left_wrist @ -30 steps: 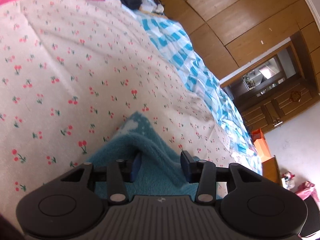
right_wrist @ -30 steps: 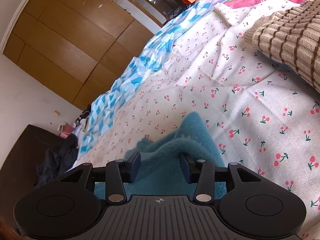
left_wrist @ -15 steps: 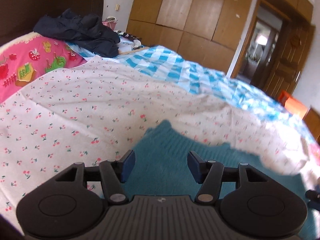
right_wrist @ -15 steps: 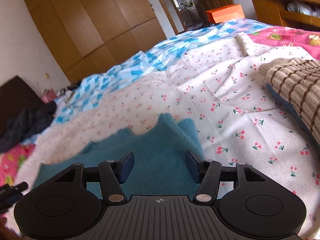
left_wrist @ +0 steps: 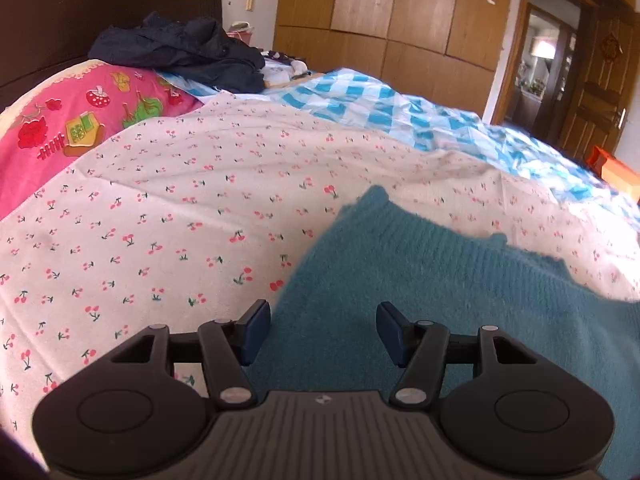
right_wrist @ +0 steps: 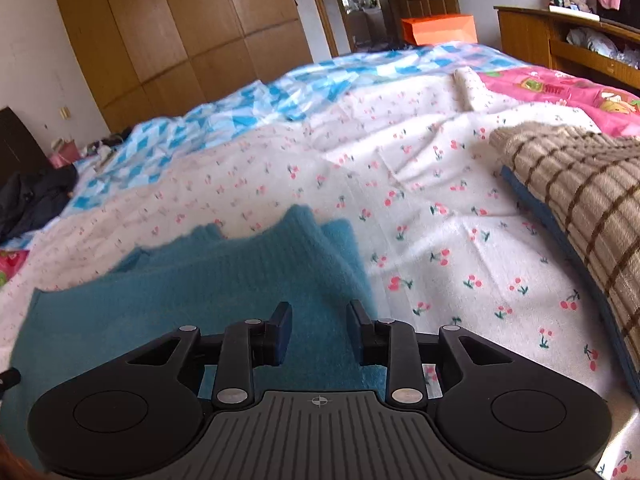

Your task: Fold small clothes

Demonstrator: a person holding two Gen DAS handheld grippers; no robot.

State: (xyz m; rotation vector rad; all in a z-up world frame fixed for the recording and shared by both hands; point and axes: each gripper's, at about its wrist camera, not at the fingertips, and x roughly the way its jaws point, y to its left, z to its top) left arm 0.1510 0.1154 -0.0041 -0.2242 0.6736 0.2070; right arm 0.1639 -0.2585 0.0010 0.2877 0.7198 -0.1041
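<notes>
Item: teal knit garment, fuzzy, lying spread on the cherry-print sheet of the bed. In the left wrist view it fills the lower centre and lower right of the frame, its long axis running toward the right edge, one ribbed corner pointing up toward the frame centre. In the right wrist view the same garment fills the lower left and centre, long axis running toward the left edge, with a ribbed fold peaking at centre frame and a second layer showing just to its right.

Left gripper: fingers apart, low over the garment's left portion, nothing between them; contact with the fabric cannot be told.

Right gripper: fingers apart with a narrower gap, over the garment's right edge, nothing clamped.

Also present: brown-striped beige knit at the right of the right wrist frame, well apart from the teal piece; blue checked quilt beyond the sheet; pink cartoon blanket at upper left; dark clothing heap above it; wooden wardrobe across the top.
</notes>
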